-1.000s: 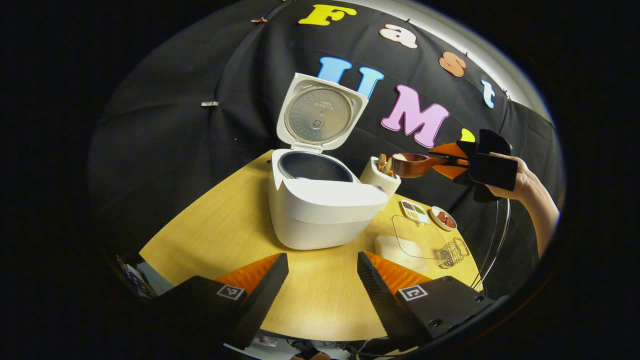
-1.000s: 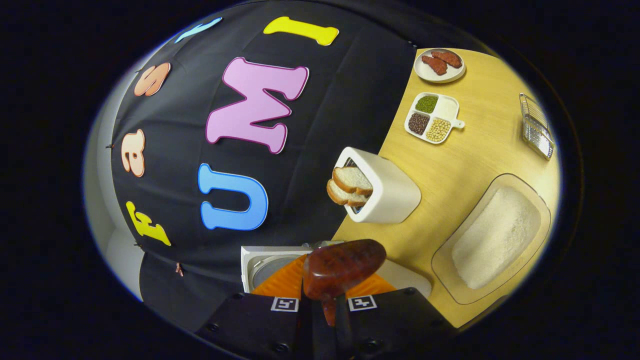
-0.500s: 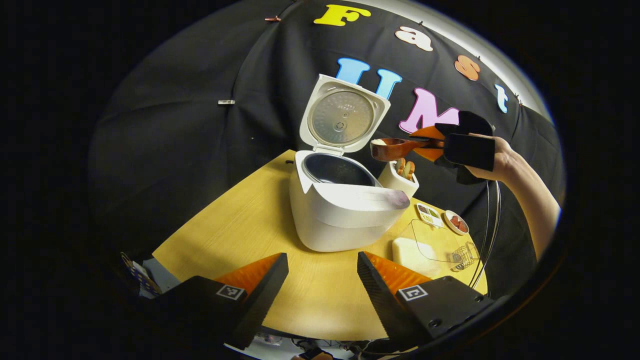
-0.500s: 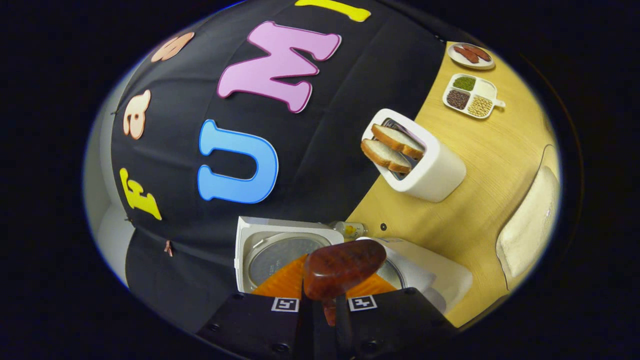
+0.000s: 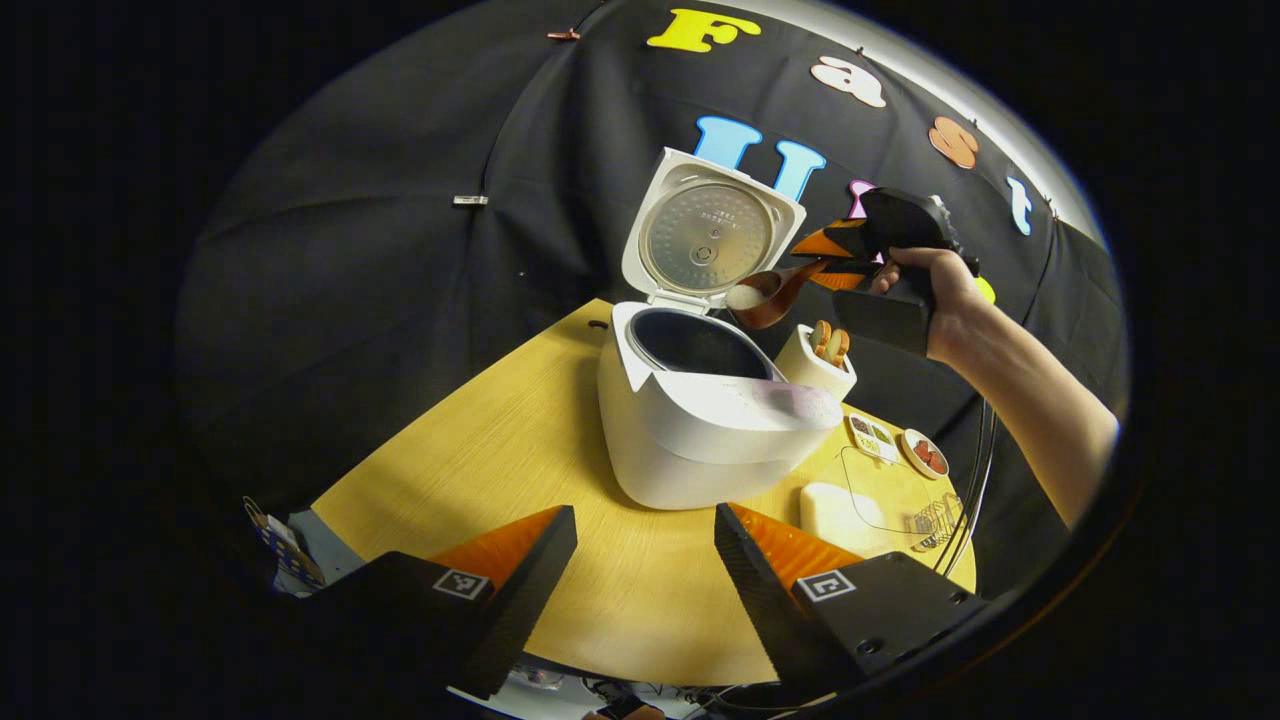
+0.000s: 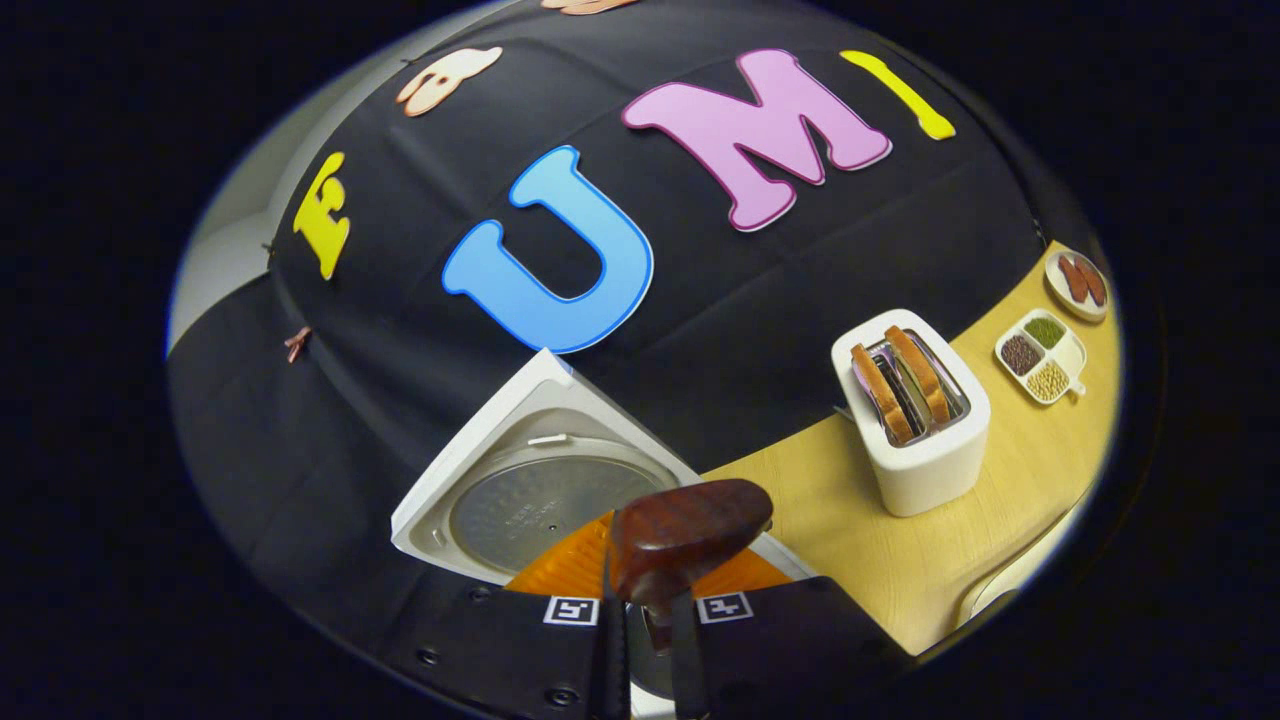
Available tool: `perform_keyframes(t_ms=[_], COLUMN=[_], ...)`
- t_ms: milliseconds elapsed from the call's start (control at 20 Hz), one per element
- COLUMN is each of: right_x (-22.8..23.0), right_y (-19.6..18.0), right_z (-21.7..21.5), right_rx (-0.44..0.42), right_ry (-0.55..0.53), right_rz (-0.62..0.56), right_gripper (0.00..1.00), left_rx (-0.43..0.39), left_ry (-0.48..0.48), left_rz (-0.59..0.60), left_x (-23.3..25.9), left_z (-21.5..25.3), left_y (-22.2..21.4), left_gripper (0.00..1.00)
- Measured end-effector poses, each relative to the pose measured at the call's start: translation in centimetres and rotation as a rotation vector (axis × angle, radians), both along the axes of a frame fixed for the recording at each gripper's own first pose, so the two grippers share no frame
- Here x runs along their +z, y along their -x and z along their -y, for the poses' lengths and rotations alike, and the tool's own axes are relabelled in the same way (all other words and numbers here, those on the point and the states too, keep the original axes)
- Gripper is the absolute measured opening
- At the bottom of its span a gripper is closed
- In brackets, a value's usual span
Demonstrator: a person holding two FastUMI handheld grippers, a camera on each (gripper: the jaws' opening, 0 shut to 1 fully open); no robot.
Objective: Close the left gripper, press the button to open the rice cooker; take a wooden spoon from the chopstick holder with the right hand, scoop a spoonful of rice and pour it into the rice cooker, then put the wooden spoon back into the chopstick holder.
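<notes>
At the wooden table, the white rice cooker stands with its lid swung fully up against the booth's black cloth, the dark inner pot exposed. The right gripper, held in a hand, has both fingers clamped on the handle of the wooden spoon — its bowl, tipped and holding white rice, hangs above the pot's far rim. In the right gripper view the spoon juts out over the raised lid. The left gripper hovers low at the table's near edge, fingers wide apart and holding nothing. Just beside the cooker stands a white holder with bread slices; farther right, a clear tray of rice.
</notes>
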State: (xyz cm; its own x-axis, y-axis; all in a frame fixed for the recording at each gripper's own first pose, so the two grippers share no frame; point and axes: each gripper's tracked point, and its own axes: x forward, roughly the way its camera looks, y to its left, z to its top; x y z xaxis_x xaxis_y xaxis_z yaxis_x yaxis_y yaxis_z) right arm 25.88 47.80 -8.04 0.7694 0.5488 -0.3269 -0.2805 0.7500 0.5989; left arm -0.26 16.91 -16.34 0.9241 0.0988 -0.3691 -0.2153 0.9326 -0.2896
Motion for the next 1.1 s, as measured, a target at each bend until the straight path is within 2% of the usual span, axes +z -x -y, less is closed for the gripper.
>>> perform_keyframes(t_ms=[500,750,950,1100], right_x=[-2.0,-1.6,-2.7,-2.3], right_y=[0.7,2.2,3.9,5.4], right_z=[-2.1,-3.2,-4.1,-5.0], right_rx=[0.116,0.234,0.333,0.409], right_ry=[0.263,0.389,0.46,0.487], right_rz=[0.244,0.399,0.459,0.551], right_gripper=[0.21,0.21,0.2,0.21], left_rx=[-0.001,-0.021,-0.029,-0.035], left_ry=[-0.003,-0.026,-0.026,-0.032], left_rz=[-0.039,-0.056,-0.052,-0.049], left_x=[-1.9,-2.4,-2.3,-2.3], left_z=[0.2,0.4,0.8,1.1], left_y=[0.3,0.1,0.1,0.0], left_gripper=[0.96,0.96,0.96,0.96])
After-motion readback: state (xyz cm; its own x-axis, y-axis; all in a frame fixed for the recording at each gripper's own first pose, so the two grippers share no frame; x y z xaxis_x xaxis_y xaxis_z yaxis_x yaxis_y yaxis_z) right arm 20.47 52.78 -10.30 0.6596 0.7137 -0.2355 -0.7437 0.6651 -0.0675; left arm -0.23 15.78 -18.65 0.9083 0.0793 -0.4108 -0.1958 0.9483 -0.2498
